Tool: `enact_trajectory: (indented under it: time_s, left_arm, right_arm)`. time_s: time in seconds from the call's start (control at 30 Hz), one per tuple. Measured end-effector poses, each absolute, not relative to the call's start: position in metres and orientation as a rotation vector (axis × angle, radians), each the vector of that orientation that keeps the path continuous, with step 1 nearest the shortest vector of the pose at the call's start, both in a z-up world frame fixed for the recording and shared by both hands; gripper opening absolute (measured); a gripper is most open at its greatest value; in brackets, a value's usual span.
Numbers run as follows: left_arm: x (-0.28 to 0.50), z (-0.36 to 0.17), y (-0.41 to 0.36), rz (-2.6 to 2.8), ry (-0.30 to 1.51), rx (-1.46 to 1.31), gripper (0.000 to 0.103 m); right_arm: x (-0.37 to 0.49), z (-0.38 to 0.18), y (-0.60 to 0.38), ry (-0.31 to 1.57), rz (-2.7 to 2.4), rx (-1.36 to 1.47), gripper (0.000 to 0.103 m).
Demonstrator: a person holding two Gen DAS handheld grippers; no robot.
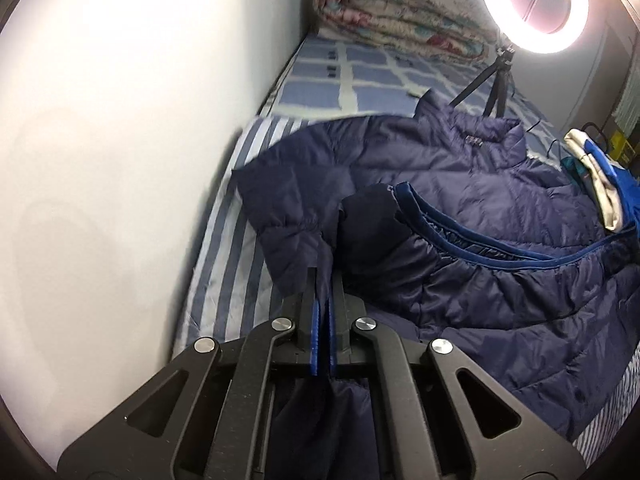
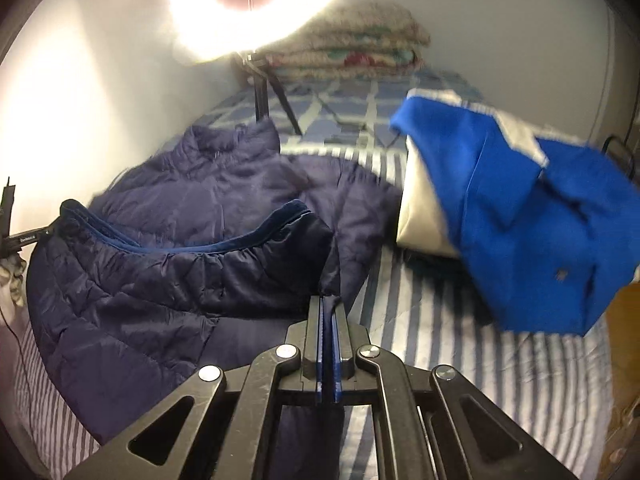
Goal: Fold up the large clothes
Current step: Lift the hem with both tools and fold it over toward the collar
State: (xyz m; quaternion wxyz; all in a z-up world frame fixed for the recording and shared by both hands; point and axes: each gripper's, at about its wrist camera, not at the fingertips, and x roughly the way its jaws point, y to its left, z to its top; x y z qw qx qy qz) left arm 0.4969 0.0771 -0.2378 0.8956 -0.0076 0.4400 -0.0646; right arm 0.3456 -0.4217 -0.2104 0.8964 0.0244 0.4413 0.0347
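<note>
A: Left wrist view: the left gripper (image 1: 323, 280) is seen with its jaws pressed together on a fold of the navy puffer jacket (image 1: 460, 208), and the fabric is pinched between the blue pads. The tips themselves are covered by the cloth, so where the pads end cannot be made out.

B: In the right wrist view the same is shown for the right gripper (image 2: 329, 304): the jaws are closed on an edge of the jacket (image 2: 180, 280), with dark fabric hanging below the frame of the tool, where it is cut off by the picture's edge.

A: The jacket is spread on the bed (image 1: 224, 248), on a striped sheet. Its hem with the blue trim is raised between the two grips, and the collar lies toward the far end. The lower right part is cropped by the fisheye rim.

B: Beside it a blue and white garment (image 2: 520, 216) is seen, badly blurred; whether it rests on the bed or is lifted cannot be told.

A: Farther off, a ring light (image 1: 536, 4) on a tripod is partly washed out by glare, and a folded floral quilt (image 1: 400, 20) is set against the wall (image 1: 120, 120).

B: No hand is visible in either view.
</note>
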Motion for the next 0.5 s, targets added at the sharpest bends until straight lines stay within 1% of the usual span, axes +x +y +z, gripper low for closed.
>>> enact_trajectory:
  time_s: [0.23, 0.5]
  left_arm:
    - [0.51, -0.199, 0.08, -0.107, 0.813, -0.012, 0.001]
    - [0.586, -0.19, 0.076, -0.041, 0.774, -0.022, 0.001]
  right_arm:
    - [0.366, -0.183, -0.413, 0.814, 0.017, -0.009, 0.0]
    - [0.452, -0.181, -0.419, 0.784, -0.089, -0.039, 0.0]
